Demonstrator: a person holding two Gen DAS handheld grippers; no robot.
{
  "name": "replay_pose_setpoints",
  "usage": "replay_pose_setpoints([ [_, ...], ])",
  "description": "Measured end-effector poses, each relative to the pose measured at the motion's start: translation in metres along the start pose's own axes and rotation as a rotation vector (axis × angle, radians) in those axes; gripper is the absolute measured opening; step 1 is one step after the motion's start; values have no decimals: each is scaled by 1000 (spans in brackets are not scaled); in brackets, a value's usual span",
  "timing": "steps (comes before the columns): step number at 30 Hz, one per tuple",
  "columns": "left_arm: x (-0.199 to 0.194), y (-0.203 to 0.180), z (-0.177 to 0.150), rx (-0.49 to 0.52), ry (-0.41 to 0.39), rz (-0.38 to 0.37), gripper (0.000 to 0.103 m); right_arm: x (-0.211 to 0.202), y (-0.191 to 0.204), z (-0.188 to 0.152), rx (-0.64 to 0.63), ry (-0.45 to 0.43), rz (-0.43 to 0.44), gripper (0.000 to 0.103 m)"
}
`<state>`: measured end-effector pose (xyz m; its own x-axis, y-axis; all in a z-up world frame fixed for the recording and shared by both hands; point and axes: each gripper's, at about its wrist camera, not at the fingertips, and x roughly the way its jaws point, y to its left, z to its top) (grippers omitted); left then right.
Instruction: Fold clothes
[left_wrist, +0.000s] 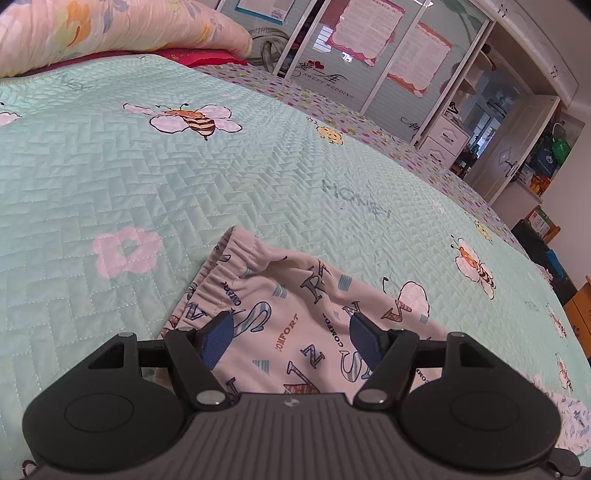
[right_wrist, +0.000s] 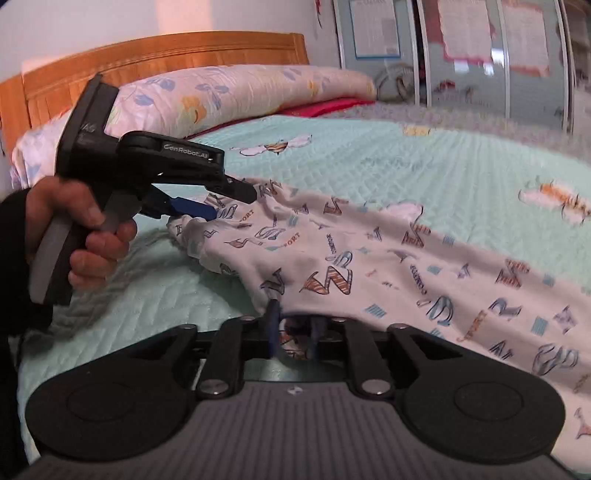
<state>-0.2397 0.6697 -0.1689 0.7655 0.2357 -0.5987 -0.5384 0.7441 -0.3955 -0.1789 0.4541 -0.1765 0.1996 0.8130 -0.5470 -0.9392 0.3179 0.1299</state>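
left wrist: saw left gripper spread wide over printed pants lying on the quilt. right wrist: found right gripper clamped on the fabric edge. judged mid-fold; next, needed the left to bite the waistband.

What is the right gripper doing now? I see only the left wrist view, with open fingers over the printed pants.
Observer: The right gripper is shut on an edge of the pants.
Operator: Is that edge lying flat on the bed?
Observer: No, it seems lifted a little above the green quilt.
Operator: From there, where is my left gripper?
Observer: The left gripper is at the waistband end, on the side toward the wooden headboard.
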Motion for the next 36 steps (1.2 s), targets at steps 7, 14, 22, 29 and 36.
replay_pose_setpoints([
  [7,-3,1,-2,19,6,-6,72,-12,19,-12,-81,52,64,5],
  [14,-20,0,-5,48,-4,2,72,-9,29,-25,-47,39,-22,17],
  [22,-56,28,-14,-104,-79,-2,72,-61,32,-19,27,69,56,41],
  [29,-72,77,-33,-446,-82,-35,73,-85,3,-6,196,-48,52,47],
  [36,-46,68,-13,-527,-48,-23,80,-77,-1,-10,304,-60,22,48],
])
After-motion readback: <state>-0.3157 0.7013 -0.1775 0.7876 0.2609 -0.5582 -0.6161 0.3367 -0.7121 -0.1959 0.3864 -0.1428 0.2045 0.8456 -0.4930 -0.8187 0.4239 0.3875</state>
